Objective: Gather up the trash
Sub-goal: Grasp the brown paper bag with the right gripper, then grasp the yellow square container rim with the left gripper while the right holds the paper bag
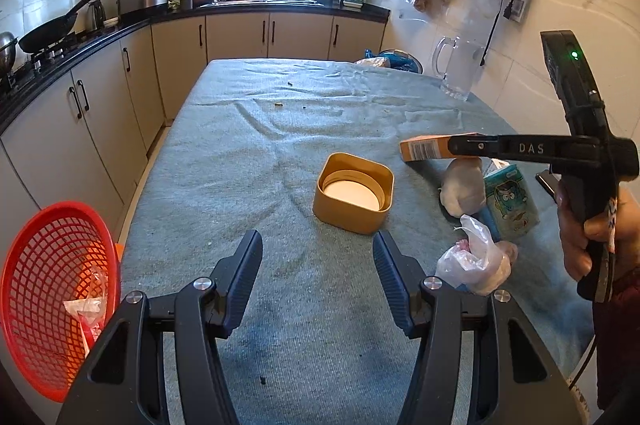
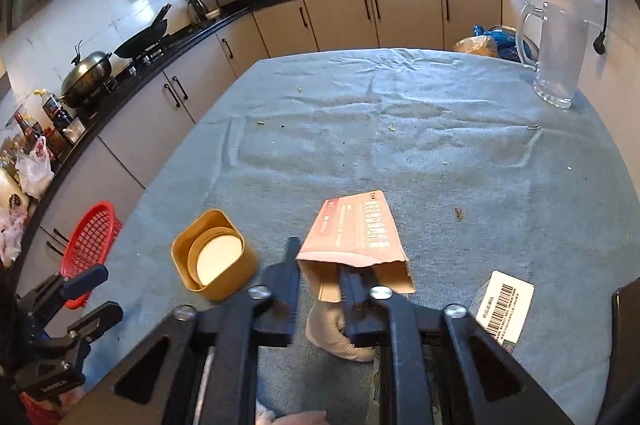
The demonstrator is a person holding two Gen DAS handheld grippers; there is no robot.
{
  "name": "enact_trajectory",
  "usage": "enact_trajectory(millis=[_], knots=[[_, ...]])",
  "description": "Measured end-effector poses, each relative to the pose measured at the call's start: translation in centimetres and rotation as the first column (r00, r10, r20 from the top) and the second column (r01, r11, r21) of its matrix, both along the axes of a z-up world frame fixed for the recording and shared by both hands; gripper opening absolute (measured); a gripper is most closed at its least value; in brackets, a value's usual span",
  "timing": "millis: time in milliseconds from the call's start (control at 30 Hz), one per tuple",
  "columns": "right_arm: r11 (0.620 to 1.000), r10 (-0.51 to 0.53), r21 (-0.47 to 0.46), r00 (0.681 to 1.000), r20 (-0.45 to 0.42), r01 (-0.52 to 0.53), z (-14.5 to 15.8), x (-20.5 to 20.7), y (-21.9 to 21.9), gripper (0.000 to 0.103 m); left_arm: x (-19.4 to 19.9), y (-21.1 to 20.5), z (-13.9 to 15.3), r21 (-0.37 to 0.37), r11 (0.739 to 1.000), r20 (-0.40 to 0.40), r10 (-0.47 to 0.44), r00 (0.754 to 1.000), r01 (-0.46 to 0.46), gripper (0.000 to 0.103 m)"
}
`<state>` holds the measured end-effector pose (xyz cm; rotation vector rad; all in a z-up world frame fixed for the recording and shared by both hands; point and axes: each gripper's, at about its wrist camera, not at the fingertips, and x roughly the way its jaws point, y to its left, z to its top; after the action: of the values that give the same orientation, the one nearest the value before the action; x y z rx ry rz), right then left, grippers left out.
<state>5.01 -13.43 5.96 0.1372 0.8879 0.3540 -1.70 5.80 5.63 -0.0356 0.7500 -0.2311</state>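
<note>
My right gripper (image 2: 322,265) is shut on an orange cardboard box (image 2: 356,233) and holds it above the cloth-covered table (image 2: 400,129). The same box (image 1: 424,148) shows in the left wrist view in the right gripper's fingers (image 1: 476,147). My left gripper (image 1: 318,257) is open and empty, low over the table, short of a tan square lid (image 1: 354,197). A red mesh basket (image 1: 52,301) with a wrapper inside hangs at the table's left edge. A crumpled plastic bag (image 1: 476,261), a white wad (image 1: 462,191) and a green tissue pack (image 1: 510,203) lie at the right.
A glass pitcher (image 1: 458,69) stands at the far right of the table. Small crumbs (image 1: 277,105) dot the cloth. A barcode card (image 2: 505,307) lies near the right gripper. Kitchen counters with pans run along the left and back.
</note>
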Motion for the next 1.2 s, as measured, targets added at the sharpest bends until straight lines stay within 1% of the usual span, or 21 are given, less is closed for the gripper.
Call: enact_trajectory(millis=[33, 133, 333, 400, 467, 533, 633, 700, 767, 867, 933, 1033, 1067, 1200], knots=[[1.0, -0.009, -0.001, 1.0, 0.011, 0.009, 0.1, -0.2, -0.1, 0.005, 0.1, 0.1, -0.1, 0.0, 1.0, -0.002, 0.0, 1.0, 0.0, 0.056], [0.999, -0.027, 0.04, 0.999, 0.043, 0.025, 0.6, -0.9, -0.9, 0.003, 0.6, 0.0, -0.1, 0.0, 1.0, -0.009, 0.001, 1.0, -0.001, 0.056], [0.99, -0.061, 0.133, 0.991, 0.118, 0.045, 2.0, -3.5, -2.3, 0.002, 2.1, -0.2, 0.1, -0.021, 1.0, -0.024, 0.0, 1.0, -0.001, 0.056], [0.985, -0.064, 0.168, 0.988, 0.144, 0.039, 2.4, -4.5, -2.6, 0.002, 2.9, -0.4, 0.0, -0.036, 0.999, -0.048, -0.002, 0.999, 0.0, 0.057], [0.982, -0.064, 0.184, 0.986, 0.155, 0.035, 2.7, -5.2, -2.7, 0.002, 3.6, -0.6, 0.0, -0.042, 0.999, -0.059, -0.008, 0.998, 0.005, 0.057], [0.977, -0.057, 0.211, 0.985, 0.16, 0.022, 2.9, -5.7, -2.8, 0.002, 4.6, -1.0, -0.1, -0.027, 1.0, -0.074, -0.004, 0.997, 0.002, 0.057], [0.974, -0.051, 0.225, 0.985, 0.164, 0.013, 3.1, -6.1, -2.8, 0.002, 6.2, -1.5, -0.5, -0.01, 1.0, -0.1, -0.002, 0.995, 0.001, 0.055], [0.971, -0.05, 0.237, 0.985, 0.164, 0.01, 3.2, -6.3, -2.9, 0.002, 7.3, -1.8, -0.8, 0.003, 1.0, -0.121, -0.008, 0.993, 0.008, 0.046], [0.97, -0.05, 0.241, 0.986, 0.162, 0.01, 3.2, -6.4, -3.0, 0.002, 8.2, -2.0, -1.1, 0.005, 1.0, -0.148, -0.017, 0.989, 0.018, 0.04], [0.966, -0.05, 0.257, 0.986, 0.158, 0.008, 3.0, -6.4, -3.3, 0.002, 9.5, -2.5, -2.0, 0.04, 0.999, -0.187, -0.022, 0.982, 0.03, 0.025], [0.965, -0.053, 0.261, 0.986, 0.161, 0.009, 3.0, -6.5, -3.4, 0.002, 9.9, -2.9, -2.7, 0.057, 0.998, -0.208, -0.022, 0.978, 0.035, 0.022], [0.964, -0.054, 0.267, 0.985, 0.161, 0.009, 3.0, -6.6, -3.6, 0.002, 9.6, -3.4, -3.0, 0.09, 0.996, -0.191, -0.011, 0.981, 0.028, 0.016], [0.963, -0.055, 0.269, 0.985, 0.161, 0.01, 3.0, -6.6, -3.6, 0.002, 9.5, -3.5, -3.1, 0.095, 0.995, -0.184, -0.008, 0.983, 0.026, 0.012], [0.961, -0.058, 0.278, 0.985, 0.16, 0.011, 2.9, -6.7, -3.8, 0.002, 8.0, -4.1, -2.4, 0.127, 0.992, -0.122, -0.007, 0.993, 0.023, 0.009]])
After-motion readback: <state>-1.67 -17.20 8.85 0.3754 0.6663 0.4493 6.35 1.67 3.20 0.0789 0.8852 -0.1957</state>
